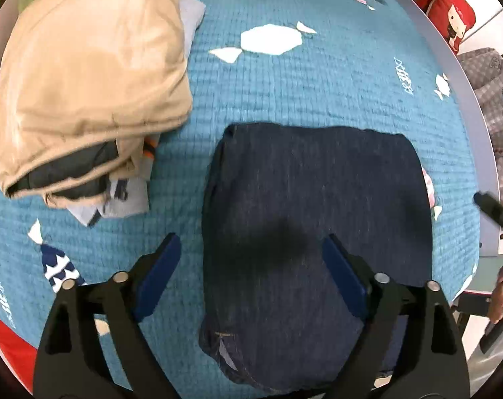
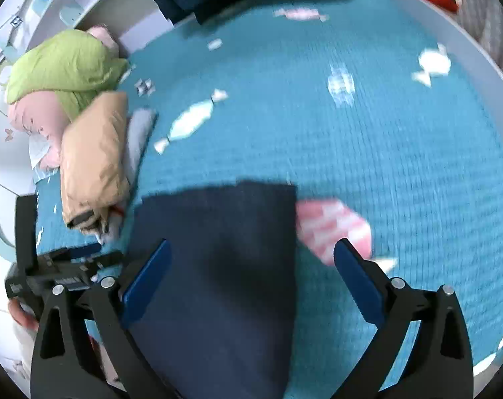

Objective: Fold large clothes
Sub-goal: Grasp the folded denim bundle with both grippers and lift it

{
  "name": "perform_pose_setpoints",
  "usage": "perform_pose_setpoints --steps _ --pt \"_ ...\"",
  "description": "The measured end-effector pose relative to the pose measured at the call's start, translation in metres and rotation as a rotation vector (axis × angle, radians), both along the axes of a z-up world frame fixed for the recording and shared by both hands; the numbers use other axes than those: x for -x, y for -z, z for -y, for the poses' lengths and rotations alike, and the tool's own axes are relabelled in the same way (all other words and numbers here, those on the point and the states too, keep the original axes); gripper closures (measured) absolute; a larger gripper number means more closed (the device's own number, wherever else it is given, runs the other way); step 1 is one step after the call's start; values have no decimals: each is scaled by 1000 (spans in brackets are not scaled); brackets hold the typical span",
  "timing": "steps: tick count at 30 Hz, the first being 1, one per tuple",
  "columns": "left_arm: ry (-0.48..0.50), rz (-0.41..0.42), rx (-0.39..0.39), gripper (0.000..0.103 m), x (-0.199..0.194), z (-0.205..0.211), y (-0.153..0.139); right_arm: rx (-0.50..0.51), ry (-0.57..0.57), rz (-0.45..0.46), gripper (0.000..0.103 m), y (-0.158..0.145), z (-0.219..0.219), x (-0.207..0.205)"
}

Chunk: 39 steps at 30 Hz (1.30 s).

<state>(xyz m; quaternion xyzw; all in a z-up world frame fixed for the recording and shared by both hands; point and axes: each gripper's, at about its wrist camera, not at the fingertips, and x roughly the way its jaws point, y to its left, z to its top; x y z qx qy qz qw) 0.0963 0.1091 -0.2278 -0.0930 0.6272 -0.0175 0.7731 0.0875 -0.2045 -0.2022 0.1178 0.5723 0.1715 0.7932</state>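
Each black tool (image 1: 251,259) has blue pads (image 1: 160,276) and silver screws.

Folded garment (image 1: 314,219): dark matt denim-like cloth. Bedspread (image 1: 284,86): ribbed teal quilted fabric. Tan jacket (image 1: 88,76): slightly glossy, probably nylon.

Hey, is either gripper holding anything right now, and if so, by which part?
Nothing is held. The left gripper and right gripper are both open above the folded dark blue garment.

The left hand-held gripper (image 1: 251,249) hangs with its two blue-padded fingers spread wide apart, gripping nothing. The right hand-held gripper (image 2: 253,254) is spread just as wide, nothing between its pads. Each shows at the edge of the other's view, off to the side.
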Motion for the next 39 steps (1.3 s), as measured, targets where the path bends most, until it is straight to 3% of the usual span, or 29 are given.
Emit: perform_pose_setpoints --steps 4,9,13,17,22,25,28,31,33,34,36,37,38,39 --pt "4 -50 3 15 6 -2 17 -3 -23 -92 8 35 10 17" --pt "7 -124 37 15 18 -9 43 -119 -100 -190 8 76 6 30" --pt "18 -168 137 15 27 -13 65 -215 -126 -197 7 88 3 31" --pt "30 -184 297 15 34 -13 83 -421 -128 -206 7 91 1 22" --pt "98 -136 314 15 37 -6 85 -461 -106 -227 6 102 -10 9" --pt "95 -112 368 15 35 -8 90 -482 -104 -219 6 103 -9 8" --pt "-16 -77 474 15 31 -23 96 -463 -72 -207 7 103 -10 10" --pt "-116 -45 554 16 29 -32 101 -369 -68 -166 9 93 -24 13" --pt "-149 -26 548 28 31 -33 100 -325 -98 -111 16 80 -30 19" --pt "-160 -26 525 33 33 -34 100 -314 -90 -99 28 77 -29 20" --pt "-164 -21 512 56 35 -37 97 -324 -66 -82 40 70 -25 25" --pt "-173 -20 528 62 37 -40 95 -329 -64 -71 48 67 -24 26" --pt "-174 -10 578 76 37 -42 93 -330 -65 -54 53 61 -25 30" --pt "-169 -4 593 80 40 -44 87 -327 -67 -41 54 57 -26 32"
